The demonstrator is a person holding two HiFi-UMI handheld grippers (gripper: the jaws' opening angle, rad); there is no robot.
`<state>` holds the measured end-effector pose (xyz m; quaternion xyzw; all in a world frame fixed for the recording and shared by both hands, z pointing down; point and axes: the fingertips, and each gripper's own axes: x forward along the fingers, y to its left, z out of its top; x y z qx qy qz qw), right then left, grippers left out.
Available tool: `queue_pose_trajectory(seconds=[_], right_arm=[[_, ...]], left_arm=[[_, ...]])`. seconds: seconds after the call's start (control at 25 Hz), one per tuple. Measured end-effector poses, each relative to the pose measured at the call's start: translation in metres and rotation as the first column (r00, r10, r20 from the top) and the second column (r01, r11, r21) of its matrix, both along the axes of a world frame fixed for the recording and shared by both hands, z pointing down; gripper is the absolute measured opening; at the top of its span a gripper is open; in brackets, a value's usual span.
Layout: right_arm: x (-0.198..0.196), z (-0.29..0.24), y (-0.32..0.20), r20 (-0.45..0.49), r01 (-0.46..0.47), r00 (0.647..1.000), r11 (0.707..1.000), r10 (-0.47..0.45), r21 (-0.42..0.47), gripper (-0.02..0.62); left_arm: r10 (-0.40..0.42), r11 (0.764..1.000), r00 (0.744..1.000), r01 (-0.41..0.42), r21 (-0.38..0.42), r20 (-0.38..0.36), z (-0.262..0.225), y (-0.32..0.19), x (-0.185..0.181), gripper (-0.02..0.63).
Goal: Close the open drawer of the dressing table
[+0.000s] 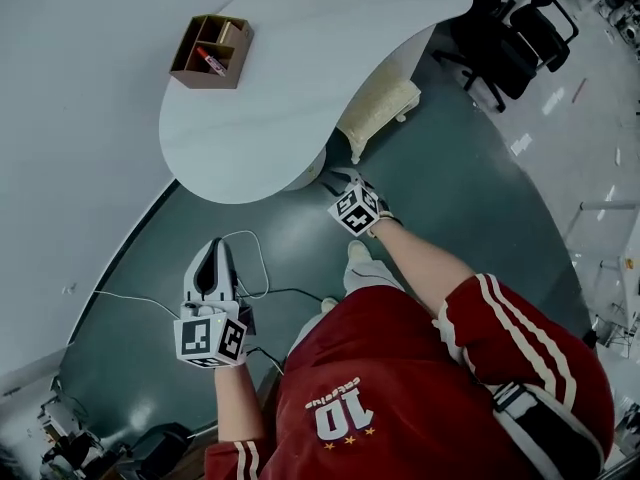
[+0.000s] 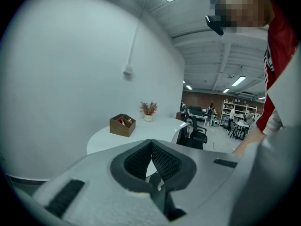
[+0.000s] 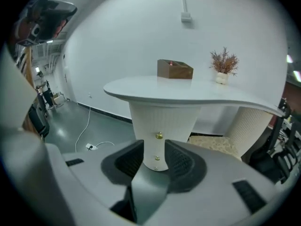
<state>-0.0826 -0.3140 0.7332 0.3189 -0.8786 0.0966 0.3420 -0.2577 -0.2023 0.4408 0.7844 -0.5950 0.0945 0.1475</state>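
Note:
The white dressing table (image 1: 300, 78) has a curved top on a ribbed pedestal (image 3: 164, 119). Small gold drawer knobs (image 3: 159, 135) run down the pedestal's front, and no drawer stands out from it in the right gripper view. My right gripper (image 1: 338, 180) hovers just short of the pedestal, below the tabletop's edge. Its jaws (image 3: 154, 147) stand a little apart with nothing between them, and they frame the knobs. My left gripper (image 1: 213, 253) hangs over the floor farther left, away from the table. Its pads (image 2: 150, 145) meet at the tips and hold nothing.
A brown wooden organiser box (image 1: 211, 52) and a small vase of dried flowers (image 3: 224, 62) stand on the tabletop. A cream stool (image 1: 380, 113) sits under the table's right side. A white cable with a plug strip (image 3: 91, 147) lies on the floor, and black office chairs (image 1: 510, 38) stand beyond.

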Motion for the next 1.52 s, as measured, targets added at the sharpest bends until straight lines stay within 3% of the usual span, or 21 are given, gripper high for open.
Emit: queue_pose_trajectory(seconds=[0.56,1.04,1.36,1.52], right_arm=[[0.009,-0.141,0.095,0.027,-0.053,0.998,0.99,0.049,0.134,0.121],[-0.012,-0.243,0.173,0.205,-0.156,0.972,0.964,0.112,0.216,0.121],[-0.031,-0.335,0.216,0.325,-0.184,0.943,0.927,0.073,0.326,0.121],[-0.036,-0.389,0.23,0.385,-0.218,0.921,0.894,0.056,0.391,0.121]], left_arm=[[0.006,0.995,0.999,-0.002,0.104,-0.036,-0.044,0.074,-0.045,0.0],[0.014,0.978,0.998,-0.001,0.207,-0.061,-0.089,0.148,-0.076,0.0],[-0.023,0.957,0.999,0.03,0.29,-0.029,-0.132,0.217,-0.108,0.0],[-0.004,0.94,0.998,0.026,0.34,-0.064,-0.153,0.229,-0.112,0.0]])
